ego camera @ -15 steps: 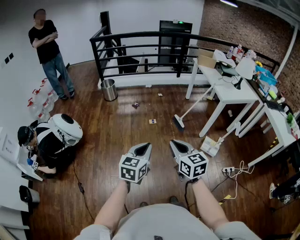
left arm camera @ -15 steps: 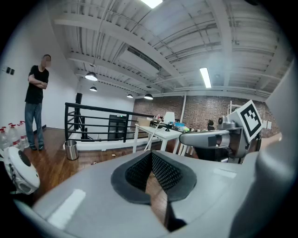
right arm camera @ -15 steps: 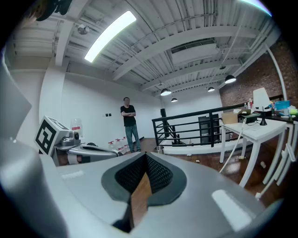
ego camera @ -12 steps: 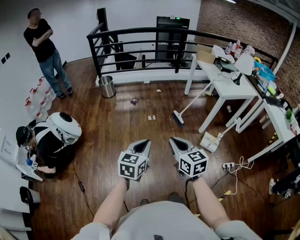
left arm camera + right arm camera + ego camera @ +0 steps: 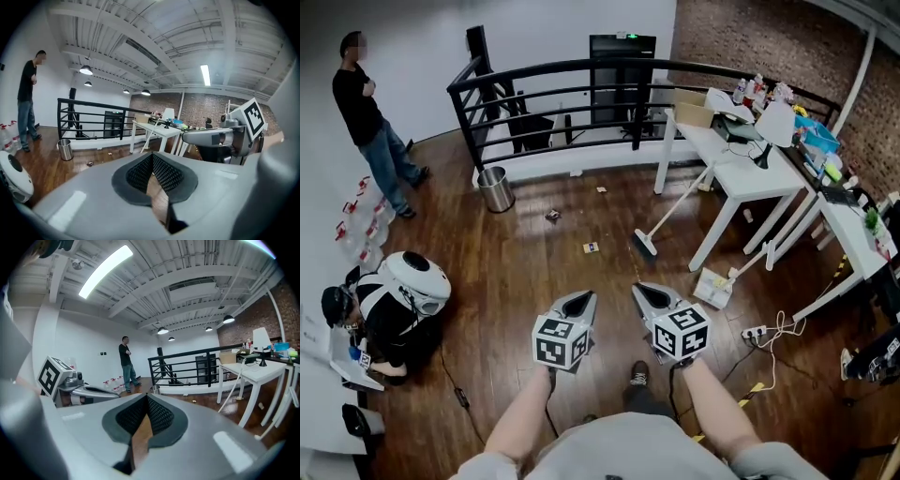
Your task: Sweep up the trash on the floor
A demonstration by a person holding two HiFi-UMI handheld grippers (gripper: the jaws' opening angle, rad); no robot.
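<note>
Standing upright, metal bin [image 5: 495, 189], contents unseen; left tool [image 5: 585, 298] and right tool [image 5: 643, 292] pressed together.

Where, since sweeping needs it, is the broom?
In the head view the broom stands right of centre, head on the floor, handle leaning on the white table.

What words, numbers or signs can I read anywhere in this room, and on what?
No text is legible anywhere.
Green lit sign on the black cabinet: too small to read.
Labels on the bottles on the white table: too small.
Marker cubes: black-and-white patterns, no letters.
</note>
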